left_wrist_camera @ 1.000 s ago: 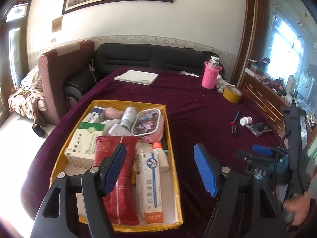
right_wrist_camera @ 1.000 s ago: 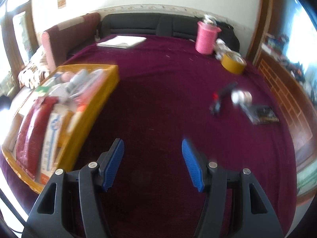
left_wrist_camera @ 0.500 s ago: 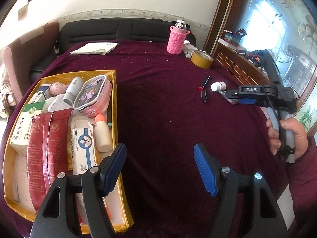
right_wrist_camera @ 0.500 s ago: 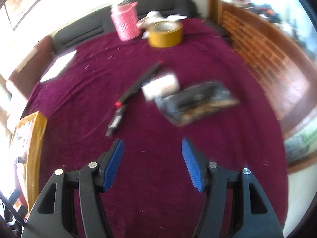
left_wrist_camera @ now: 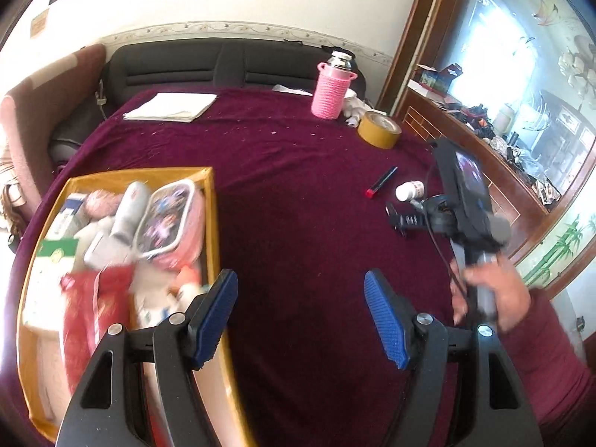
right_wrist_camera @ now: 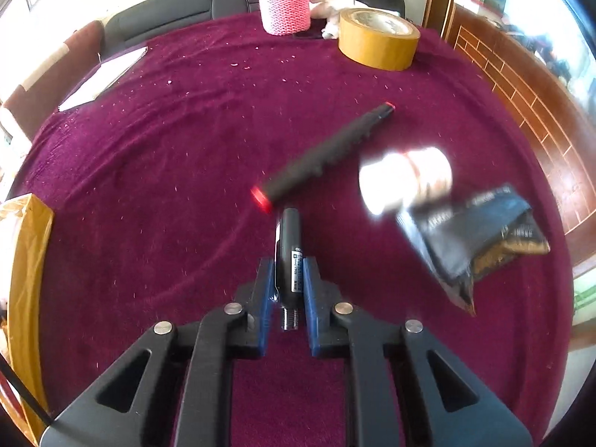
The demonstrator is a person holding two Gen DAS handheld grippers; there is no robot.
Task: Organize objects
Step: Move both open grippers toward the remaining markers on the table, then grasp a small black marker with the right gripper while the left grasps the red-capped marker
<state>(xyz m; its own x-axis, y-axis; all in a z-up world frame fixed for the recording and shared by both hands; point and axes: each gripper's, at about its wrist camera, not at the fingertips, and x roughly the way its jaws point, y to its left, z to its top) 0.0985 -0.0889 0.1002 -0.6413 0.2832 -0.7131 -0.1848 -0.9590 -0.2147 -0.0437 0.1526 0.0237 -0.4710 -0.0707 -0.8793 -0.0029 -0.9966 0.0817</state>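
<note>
My right gripper (right_wrist_camera: 286, 275) is shut on a short black pen-like object (right_wrist_camera: 290, 246) on the maroon tablecloth; it also shows in the left wrist view (left_wrist_camera: 400, 219). Just beyond lie a black marker with a red end (right_wrist_camera: 324, 154), a small white bottle (right_wrist_camera: 406, 180) and a black packet (right_wrist_camera: 480, 234). My left gripper (left_wrist_camera: 301, 316) is open and empty, above the cloth beside the yellow box (left_wrist_camera: 213, 201), which is full of medicine boxes, a red packet and a pink case (left_wrist_camera: 167, 219).
A pink-sleeved flask (left_wrist_camera: 331, 89), a roll of yellow tape (left_wrist_camera: 378, 128) and a white notebook (left_wrist_camera: 171, 108) sit at the table's far side. A black sofa stands behind. A wooden cabinet (left_wrist_camera: 484, 156) runs along the right.
The right gripper has moved to the pens and closed on the short black pen-like object. The left gripper has swung slightly, staying open beside the box.
</note>
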